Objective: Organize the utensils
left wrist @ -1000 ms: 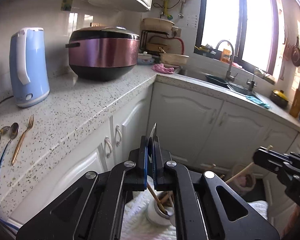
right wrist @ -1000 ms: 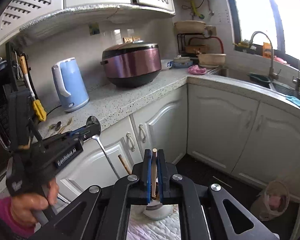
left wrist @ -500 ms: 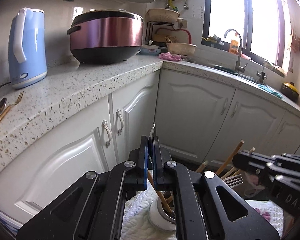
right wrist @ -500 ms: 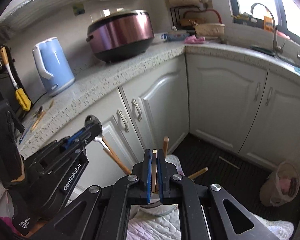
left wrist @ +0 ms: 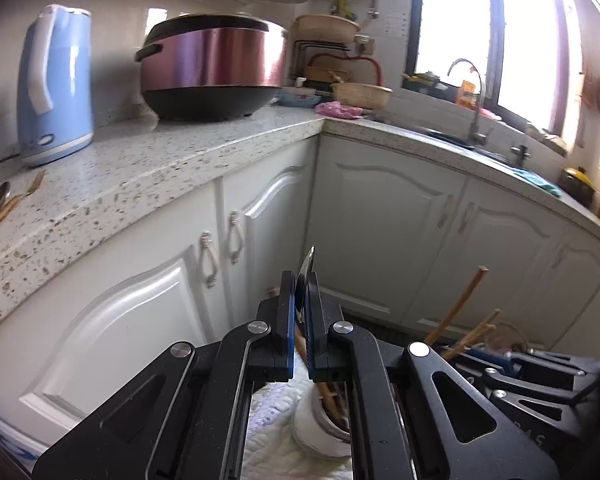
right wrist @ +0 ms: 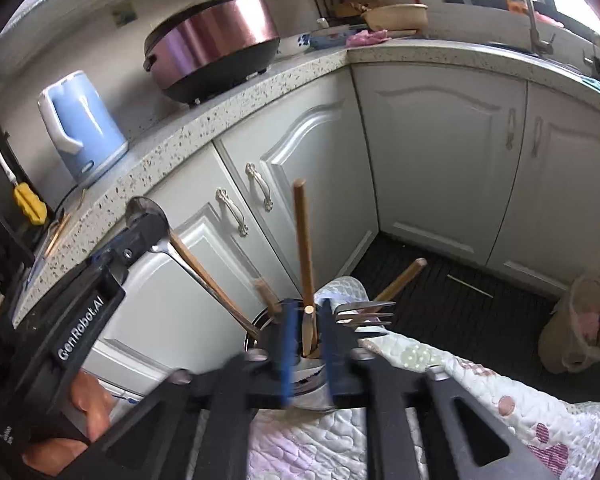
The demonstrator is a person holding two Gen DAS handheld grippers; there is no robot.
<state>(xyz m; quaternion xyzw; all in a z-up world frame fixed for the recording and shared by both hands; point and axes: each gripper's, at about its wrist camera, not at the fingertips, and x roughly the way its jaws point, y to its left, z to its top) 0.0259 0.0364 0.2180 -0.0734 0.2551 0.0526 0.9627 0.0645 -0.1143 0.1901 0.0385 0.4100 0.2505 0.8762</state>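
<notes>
My left gripper (left wrist: pixel 299 320) has its fingers pinched on a metal spoon (right wrist: pixel 150 220), bowl up, thin handle slanting down into the round utensil holder (right wrist: pixel 260 330). My right gripper (right wrist: pixel 306 344) has its fingers apart around a wooden chopstick (right wrist: pixel 303 248) standing nearly upright in that holder. A steel fork (right wrist: pixel 366 314) pokes out sideways, tines right. The holder sits on a quilted cloth (right wrist: pixel 440 392) below the speckled stone tabletop (left wrist: pixel 140 164).

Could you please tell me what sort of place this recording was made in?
A home kitchen, most likely: a rice cooker and blue electric kettle stand on a speckled countertop, with a sink faucet under the window.
</notes>
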